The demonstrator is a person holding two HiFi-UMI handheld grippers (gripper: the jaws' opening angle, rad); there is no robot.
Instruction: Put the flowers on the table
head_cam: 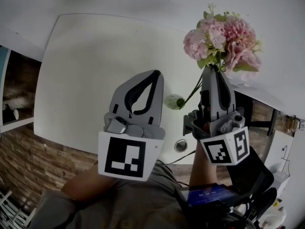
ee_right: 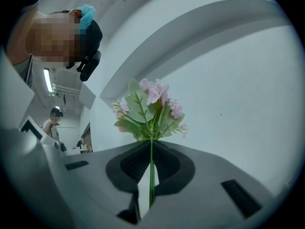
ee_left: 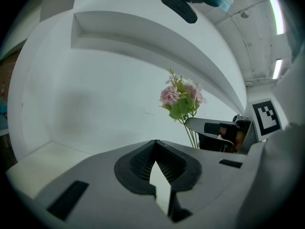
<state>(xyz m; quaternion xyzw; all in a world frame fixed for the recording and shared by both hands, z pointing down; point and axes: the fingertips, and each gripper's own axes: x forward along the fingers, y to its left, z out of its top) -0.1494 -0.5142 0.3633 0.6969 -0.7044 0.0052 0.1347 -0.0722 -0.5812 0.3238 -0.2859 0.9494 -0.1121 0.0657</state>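
Note:
A bunch of pink flowers (head_cam: 224, 37) with green leaves is held up over the right part of the white table (head_cam: 86, 70). My right gripper (head_cam: 211, 68) is shut on its thin green stems, and the blooms (ee_right: 150, 109) rise just past the jaw tips. The stem (ee_right: 152, 175) runs down between the closed pads, and its lower end with a leaf (head_cam: 174, 101) hangs out to the left. My left gripper (head_cam: 156, 73) hovers beside it over the table, shut with nothing in it. The left gripper view shows the flowers (ee_left: 181, 99) and the right gripper (ee_left: 224, 132) to its right.
A small round metal fitting (head_cam: 180, 145) sits near the table's front edge. A brick wall (head_cam: 28, 166) lies below at the left, dark furniture (head_cam: 257, 109) at the right. A device with a blue screen (head_cam: 207, 194) is at my waist. Another person (ee_right: 52, 120) stands far off.

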